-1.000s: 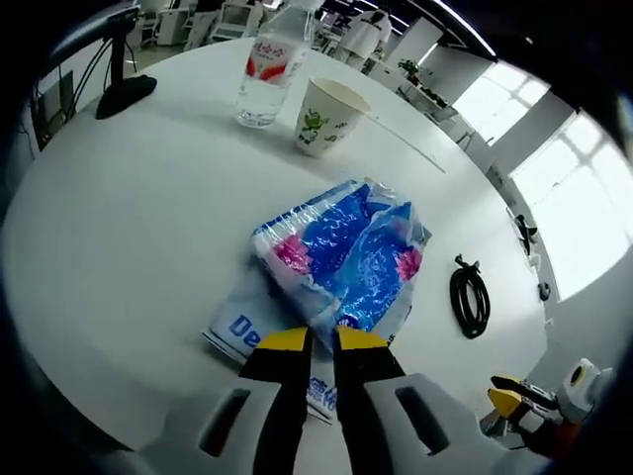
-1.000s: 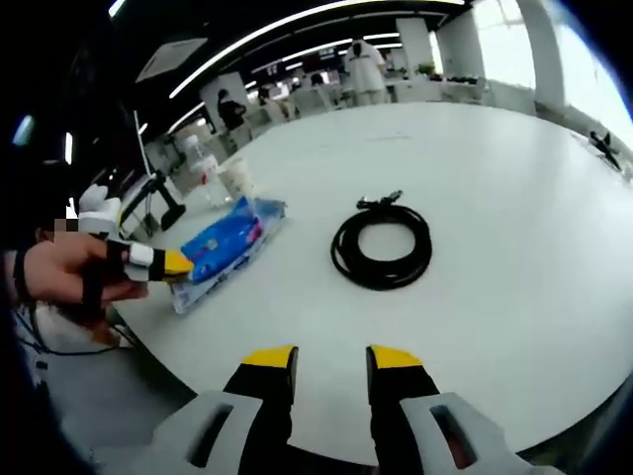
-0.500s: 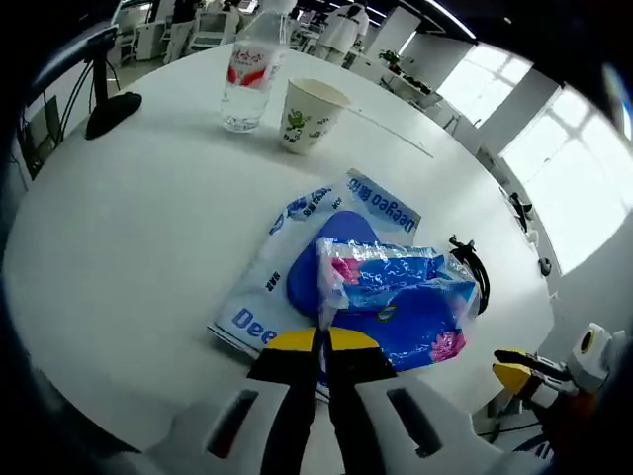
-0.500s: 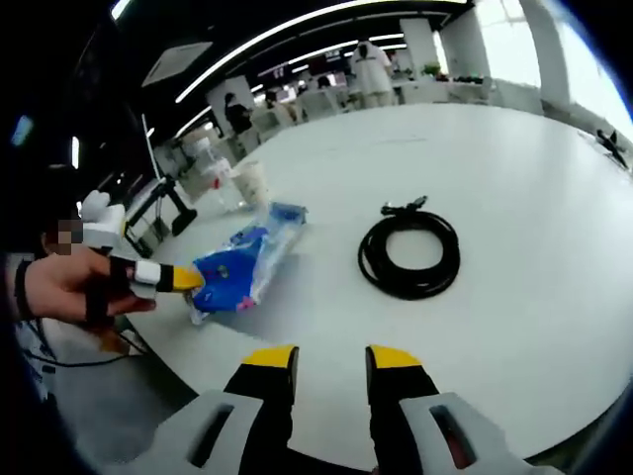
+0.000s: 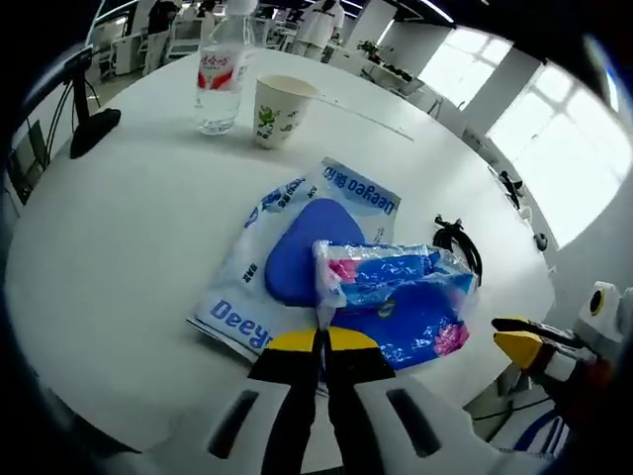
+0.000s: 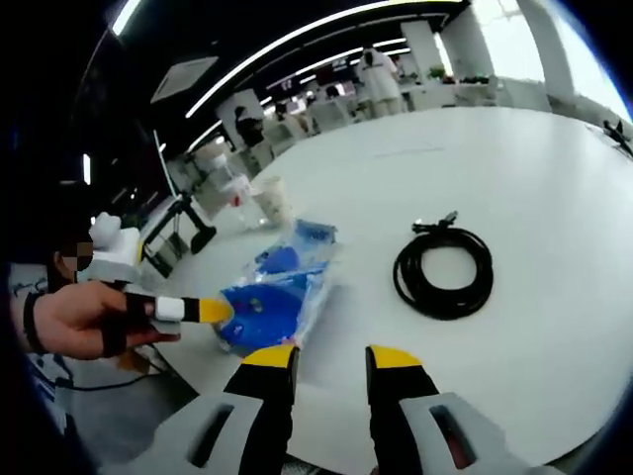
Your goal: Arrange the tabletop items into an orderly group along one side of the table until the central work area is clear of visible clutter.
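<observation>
Blue tissue pack [image 5: 396,302] now lifted off its flat white/blue bag [image 5: 267,267], vs lying on it 1 s ago; pickup done, relocation pending. Pack hangs at near table [image 5: 119,218] edge, long axis running sideways away from the jaws. L gripper [image 5: 316,341] pinching pack corner; R gripper [image 6: 331,358] jaws apart, idle. Cup [image 5: 277,109], bottle [image 5: 218,79], cable coil [image 6: 442,282] beyond.
</observation>
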Demonstrator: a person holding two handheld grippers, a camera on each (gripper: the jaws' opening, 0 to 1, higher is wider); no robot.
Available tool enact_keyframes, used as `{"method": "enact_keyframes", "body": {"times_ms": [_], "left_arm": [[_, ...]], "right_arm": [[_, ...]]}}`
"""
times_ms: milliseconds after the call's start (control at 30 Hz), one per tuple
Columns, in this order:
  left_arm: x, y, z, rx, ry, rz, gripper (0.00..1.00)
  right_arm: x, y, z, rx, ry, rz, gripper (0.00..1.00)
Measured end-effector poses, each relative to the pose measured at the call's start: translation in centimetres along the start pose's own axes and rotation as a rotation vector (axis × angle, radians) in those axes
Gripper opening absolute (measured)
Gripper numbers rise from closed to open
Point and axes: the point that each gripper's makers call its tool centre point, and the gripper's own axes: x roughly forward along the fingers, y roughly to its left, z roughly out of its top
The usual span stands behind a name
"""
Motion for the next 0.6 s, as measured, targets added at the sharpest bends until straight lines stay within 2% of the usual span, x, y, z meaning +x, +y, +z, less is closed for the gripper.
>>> {"method": "enact_keyframes", "body": {"times_ms": [167,400,600], "left_arm": [[0.3,-2.0,-0.7,0.051,0.022,-0.068,0.00],[0.5,-3.8,-1.9,0.146,0.052,-0.091,0.00],[0.5,-4.1,-2.1,0.155,0.056,-0.098,0.00]], "right_arm": [[0.8,0.5,-0.1,0.011,0.016,0.005,0.25],[1.6,0.2,0.1,0.040,0.031,-0.017,0.24],[1.4,-1.0,-0.2,0.044,0.044,-0.045,0.19]]}}
